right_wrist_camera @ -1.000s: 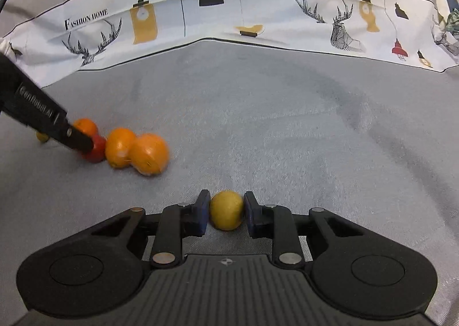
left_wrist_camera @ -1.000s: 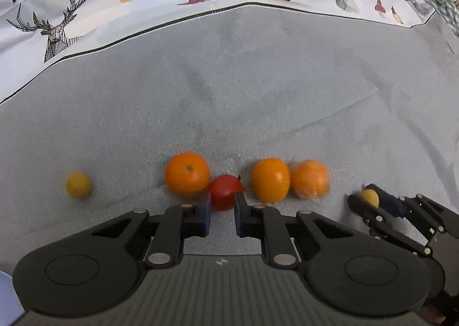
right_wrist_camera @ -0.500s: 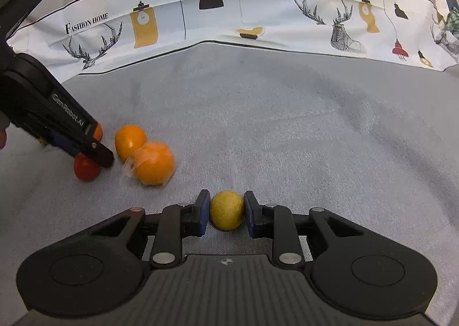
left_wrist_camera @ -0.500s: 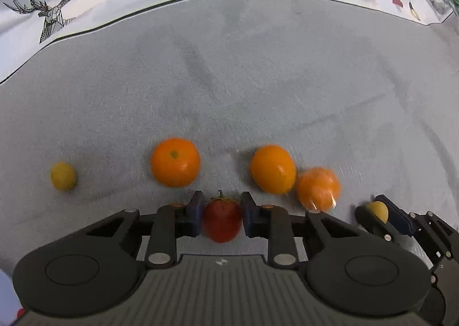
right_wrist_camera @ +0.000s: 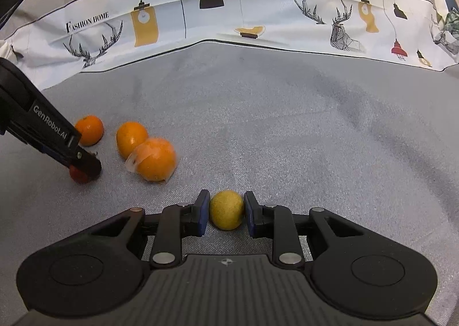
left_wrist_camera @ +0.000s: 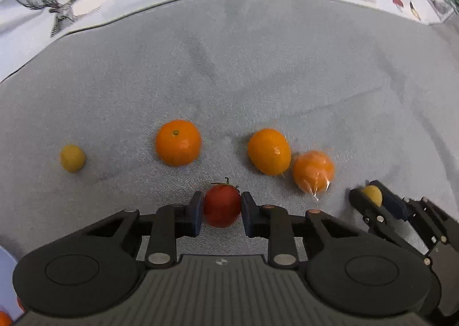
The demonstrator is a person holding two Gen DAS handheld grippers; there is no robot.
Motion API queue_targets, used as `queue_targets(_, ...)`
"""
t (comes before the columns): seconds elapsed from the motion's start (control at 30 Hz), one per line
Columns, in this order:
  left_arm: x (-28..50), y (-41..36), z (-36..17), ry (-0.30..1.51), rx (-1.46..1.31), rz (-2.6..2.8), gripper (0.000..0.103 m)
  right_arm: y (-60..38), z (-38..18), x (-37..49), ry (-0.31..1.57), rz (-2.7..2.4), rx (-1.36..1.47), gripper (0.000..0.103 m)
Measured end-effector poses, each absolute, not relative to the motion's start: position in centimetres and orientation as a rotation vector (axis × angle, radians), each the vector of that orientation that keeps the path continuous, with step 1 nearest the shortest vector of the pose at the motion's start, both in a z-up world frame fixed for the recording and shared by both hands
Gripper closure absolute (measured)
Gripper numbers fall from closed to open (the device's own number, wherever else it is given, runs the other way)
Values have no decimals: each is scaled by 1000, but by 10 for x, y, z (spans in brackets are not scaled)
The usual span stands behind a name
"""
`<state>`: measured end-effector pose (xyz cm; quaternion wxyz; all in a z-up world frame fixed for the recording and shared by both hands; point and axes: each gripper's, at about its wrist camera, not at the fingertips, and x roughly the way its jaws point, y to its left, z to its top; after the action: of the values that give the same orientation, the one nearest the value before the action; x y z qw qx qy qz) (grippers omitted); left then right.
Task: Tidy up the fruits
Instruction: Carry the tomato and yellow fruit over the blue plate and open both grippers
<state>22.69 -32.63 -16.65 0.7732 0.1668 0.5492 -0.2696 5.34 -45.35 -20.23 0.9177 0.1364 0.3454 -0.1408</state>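
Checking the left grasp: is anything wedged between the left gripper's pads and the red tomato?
Nothing visible. The left gripper is shut directly on the red tomato; the oranges lie apart on the grey cloth.

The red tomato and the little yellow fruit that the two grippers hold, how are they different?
The tomato is red with a small green stem on top; the yellow fruit is plain, dull yellow and shows no stem. The tomato sits in the left gripper; the yellow fruit sits in the right gripper. The tomato is close to the oranges; the yellow fruit is off to their side. Both are small, round, and squeezed between blue pads.
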Motion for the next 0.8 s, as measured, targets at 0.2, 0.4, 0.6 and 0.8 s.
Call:
queue_targets(0.2,204,-289,-104,1107,286,-566,73,-456,-200,53,680,-292,300,76)
queue_targets(0.4,149,-206,-36,1087,163,-460,73,-434,-179,47,658,-231,213,76)
queue_targets(0.6,88,-118,7,1046,95,-328,73,-377,-111,6,629,-56,281,76)
queue_targets(0.8,39,-41,18,1022,17,-260,73,-300,-52,-54,559,155,212,76)
